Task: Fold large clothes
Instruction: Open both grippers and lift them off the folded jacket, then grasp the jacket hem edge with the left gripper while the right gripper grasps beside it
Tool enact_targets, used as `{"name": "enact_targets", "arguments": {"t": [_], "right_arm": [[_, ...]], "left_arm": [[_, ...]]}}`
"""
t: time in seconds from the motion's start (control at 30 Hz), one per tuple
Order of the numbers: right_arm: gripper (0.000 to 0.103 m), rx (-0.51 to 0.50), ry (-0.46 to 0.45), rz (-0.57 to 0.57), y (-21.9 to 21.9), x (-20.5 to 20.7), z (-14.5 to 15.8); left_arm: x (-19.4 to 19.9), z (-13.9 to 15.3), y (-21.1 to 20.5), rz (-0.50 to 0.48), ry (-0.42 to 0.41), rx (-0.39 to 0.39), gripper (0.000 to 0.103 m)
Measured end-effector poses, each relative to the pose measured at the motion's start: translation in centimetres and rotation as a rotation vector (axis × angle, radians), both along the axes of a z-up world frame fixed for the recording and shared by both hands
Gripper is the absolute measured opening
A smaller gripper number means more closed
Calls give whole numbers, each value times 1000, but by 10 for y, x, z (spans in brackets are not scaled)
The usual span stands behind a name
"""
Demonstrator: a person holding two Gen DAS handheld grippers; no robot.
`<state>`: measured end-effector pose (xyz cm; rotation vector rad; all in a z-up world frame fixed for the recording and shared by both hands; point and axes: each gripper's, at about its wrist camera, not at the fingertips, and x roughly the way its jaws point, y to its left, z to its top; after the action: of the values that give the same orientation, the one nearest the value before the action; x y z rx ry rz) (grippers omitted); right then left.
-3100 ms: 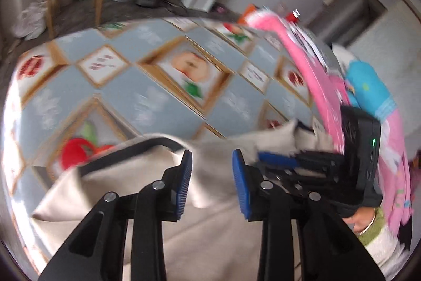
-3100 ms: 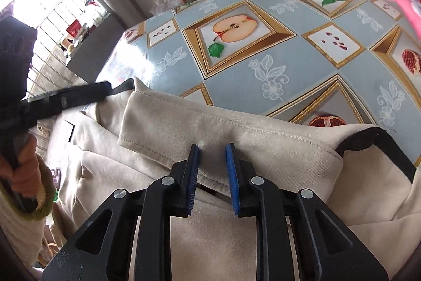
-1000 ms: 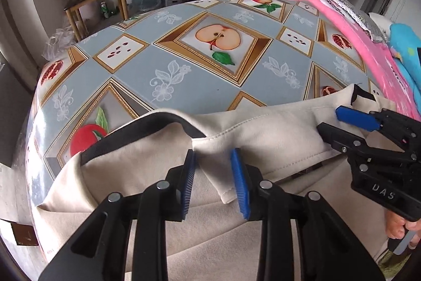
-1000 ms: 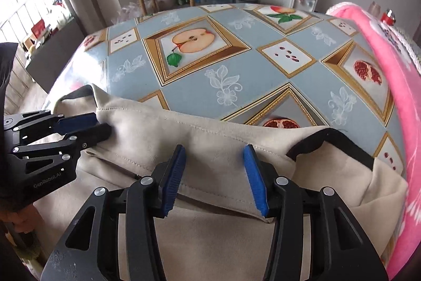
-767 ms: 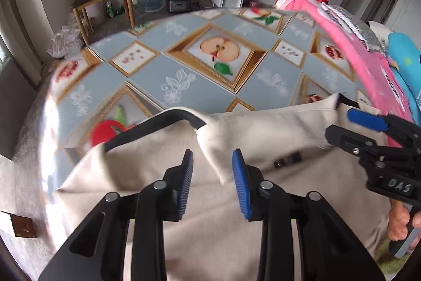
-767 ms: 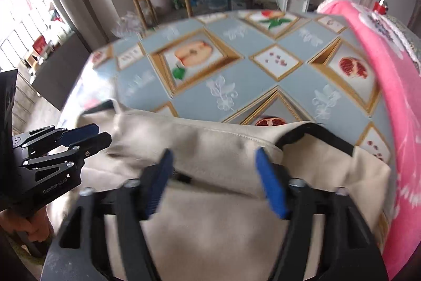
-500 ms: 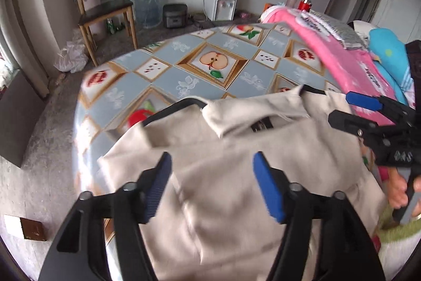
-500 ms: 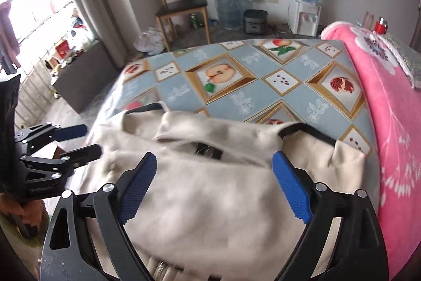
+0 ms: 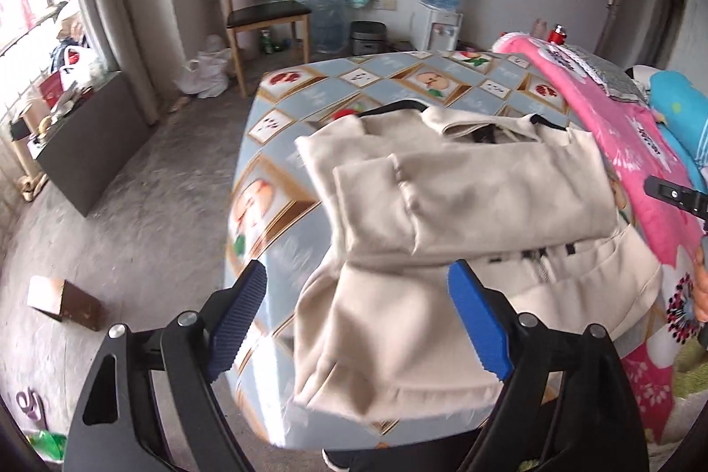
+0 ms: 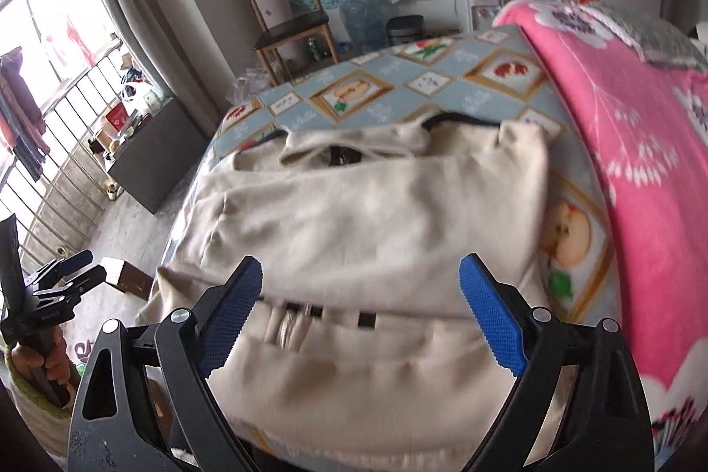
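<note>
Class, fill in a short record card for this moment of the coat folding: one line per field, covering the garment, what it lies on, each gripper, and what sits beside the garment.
garment: beige coat, upper part folded down over lower part, collar at far end
surface: table with fruit-print cloth
left gripper: jaws opening, above the coat's near edge, not gripping it
right gripper: open wide, holding nothing
beside garment: pink blanket along one side
fold stage: hem end not yet folded

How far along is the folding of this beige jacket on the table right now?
Done: the beige jacket has its top part folded down across its body. In hand: nothing; the left gripper, jaws opening, and the right gripper hold no cloth. Left: the lower hem hangs off the table, unfolded.
</note>
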<state>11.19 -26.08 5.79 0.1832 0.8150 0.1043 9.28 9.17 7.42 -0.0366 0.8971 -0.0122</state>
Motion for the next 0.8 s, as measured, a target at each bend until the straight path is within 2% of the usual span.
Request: {"name": "enact_targets", "arguments": {"t": [0.2, 0.43, 0.57, 0.7, 0.8], "right_arm": [[87, 36, 51, -4, 11, -41, -27], [87, 86, 125, 21, 40, -58, -45], [83, 49, 157, 46, 58, -57, -52], [78, -3, 199, 53, 73, -49, -61], [72, -42, 223, 46, 80, -43, -67]], "left_arm": [[-38, -29, 9, 46, 4, 9, 83], [-38, -60, 10, 28, -2, -44, 82], [-24, -68, 5, -35, -15, -97, 64], [2, -83, 3, -75, 31, -131, 46], [18, -93, 3, -84, 78, -135, 41]]}}
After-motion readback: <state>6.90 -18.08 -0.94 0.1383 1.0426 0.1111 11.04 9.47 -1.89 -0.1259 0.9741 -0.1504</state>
